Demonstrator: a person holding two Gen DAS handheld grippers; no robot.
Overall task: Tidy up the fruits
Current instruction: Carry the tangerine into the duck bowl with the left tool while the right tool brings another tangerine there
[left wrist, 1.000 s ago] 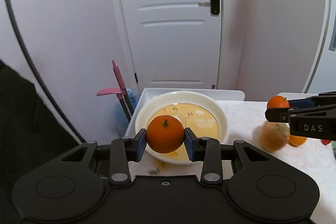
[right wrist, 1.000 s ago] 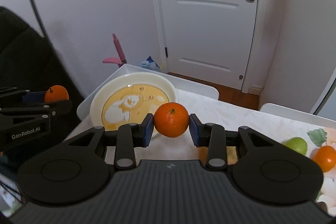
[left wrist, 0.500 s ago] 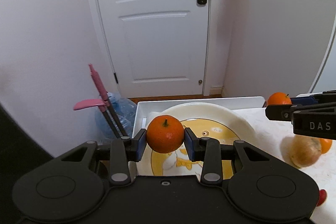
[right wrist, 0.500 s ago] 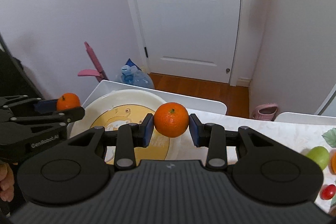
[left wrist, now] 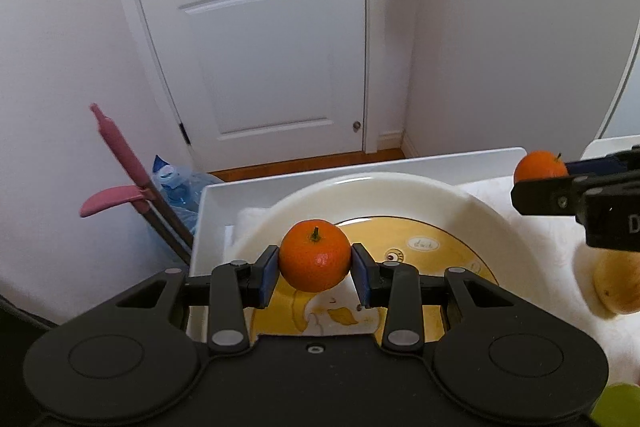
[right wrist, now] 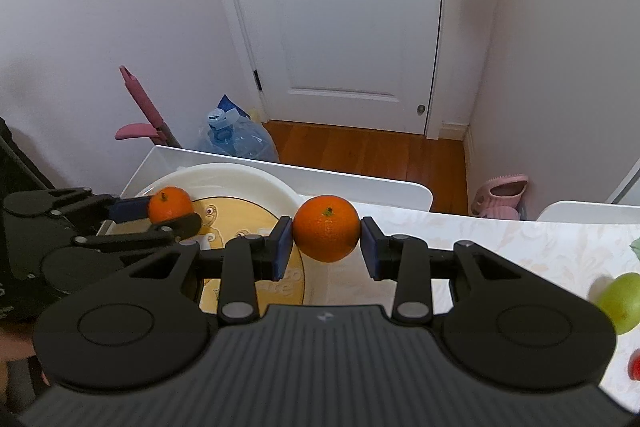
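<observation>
My left gripper [left wrist: 315, 275] is shut on an orange tangerine [left wrist: 314, 255] and holds it above the near part of a cream plate [left wrist: 360, 187] with a yellow cartoon centre. My right gripper [right wrist: 326, 247] is shut on a second tangerine [right wrist: 326, 228] above the table, just right of the plate [right wrist: 240, 175]. The right gripper's tangerine also shows in the left wrist view [left wrist: 540, 166], right of the plate. The left gripper with its tangerine [right wrist: 170, 203] shows over the plate's left side in the right wrist view.
The plate rests at the table's far left end, by a white tray edge [left wrist: 360, 165]. A yellowish fruit [left wrist: 616, 283] lies right of the plate. A green fruit [right wrist: 618, 301] and a red one [right wrist: 634, 365] lie at the right. Beyond the table are a water bottle [right wrist: 236, 135] and the door.
Both grippers moved forward and tilted downward toward the plate, each still holding its tangerine. The left one now hangs over the plate; the right one came closer to the plate's right rim.
</observation>
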